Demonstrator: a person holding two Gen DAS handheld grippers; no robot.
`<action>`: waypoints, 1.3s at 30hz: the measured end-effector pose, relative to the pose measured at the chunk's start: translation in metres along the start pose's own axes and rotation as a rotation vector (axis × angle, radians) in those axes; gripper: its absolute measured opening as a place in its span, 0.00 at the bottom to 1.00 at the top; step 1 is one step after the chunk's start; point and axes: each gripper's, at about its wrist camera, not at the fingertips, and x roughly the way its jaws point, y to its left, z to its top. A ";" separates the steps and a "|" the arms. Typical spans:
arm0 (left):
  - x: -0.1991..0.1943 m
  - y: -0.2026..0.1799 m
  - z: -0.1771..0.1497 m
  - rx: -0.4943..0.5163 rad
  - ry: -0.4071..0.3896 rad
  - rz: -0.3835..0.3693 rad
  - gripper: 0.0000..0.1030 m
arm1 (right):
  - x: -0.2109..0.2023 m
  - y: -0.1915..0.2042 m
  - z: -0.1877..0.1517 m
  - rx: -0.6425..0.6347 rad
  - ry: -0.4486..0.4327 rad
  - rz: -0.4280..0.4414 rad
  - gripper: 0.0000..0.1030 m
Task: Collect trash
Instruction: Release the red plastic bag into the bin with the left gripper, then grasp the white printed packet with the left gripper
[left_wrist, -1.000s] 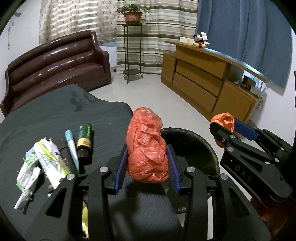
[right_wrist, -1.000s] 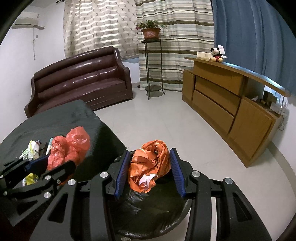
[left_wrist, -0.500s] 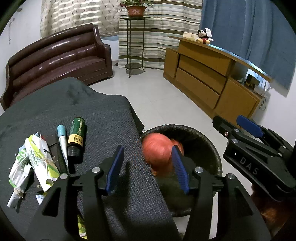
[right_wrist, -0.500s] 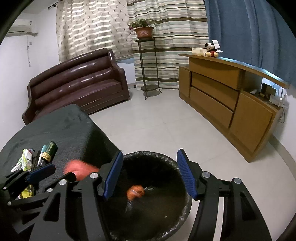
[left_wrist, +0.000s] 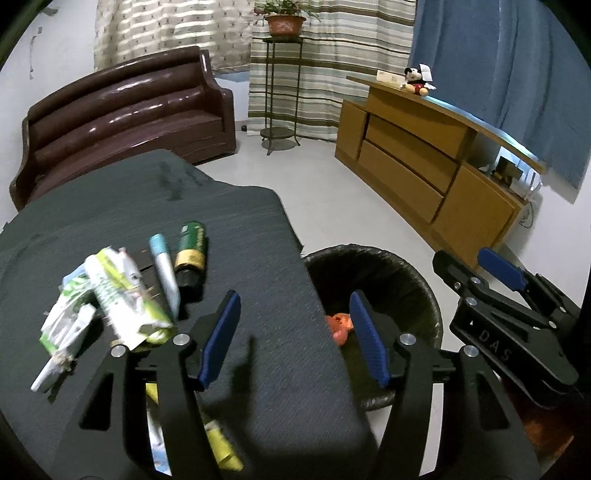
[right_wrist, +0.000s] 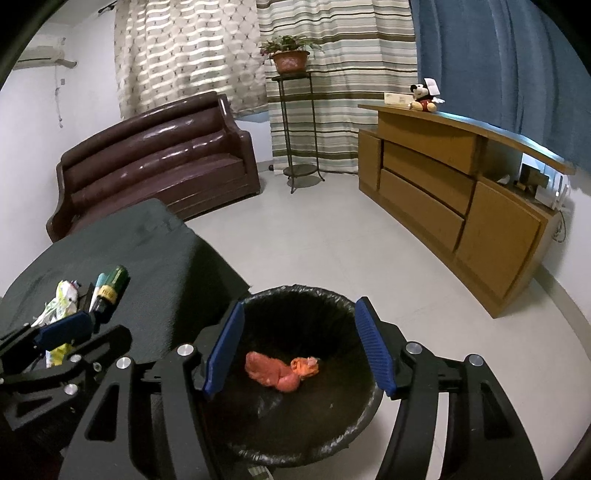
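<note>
Two crumpled orange plastic bags (right_wrist: 280, 373) lie at the bottom of the black-lined trash bin (right_wrist: 295, 295); a bit of one shows in the left wrist view (left_wrist: 340, 325). My right gripper (right_wrist: 299, 350) is open and empty above the bin. My left gripper (left_wrist: 293, 338) is open and empty over the dark table's right edge, beside the bin (left_wrist: 388, 266). On the table lie crumpled green-and-white wrappers (left_wrist: 110, 302), a light blue pen (left_wrist: 162, 269) and a green tube (left_wrist: 190, 247).
The dark cloth-covered table (left_wrist: 147, 206) fills the left. A brown sofa (right_wrist: 159, 147), a plant stand (right_wrist: 295, 129) and a wooden sideboard (right_wrist: 461, 184) stand around the pale floor. Yellow scraps (left_wrist: 221, 446) lie under my left gripper.
Both grippers opened and dropped their orange bags into the bin. The left gripper then swung left over the table edge; the right stayed above the bin.
</note>
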 end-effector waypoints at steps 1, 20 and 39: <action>-0.004 0.004 -0.001 -0.003 -0.002 0.006 0.58 | -0.001 0.001 -0.001 -0.002 0.001 0.000 0.60; -0.053 0.063 -0.033 -0.092 -0.018 0.099 0.59 | -0.031 0.029 -0.020 -0.057 0.005 0.005 0.60; -0.050 0.098 -0.065 -0.160 0.055 0.156 0.59 | -0.039 0.056 -0.034 -0.113 0.019 0.034 0.61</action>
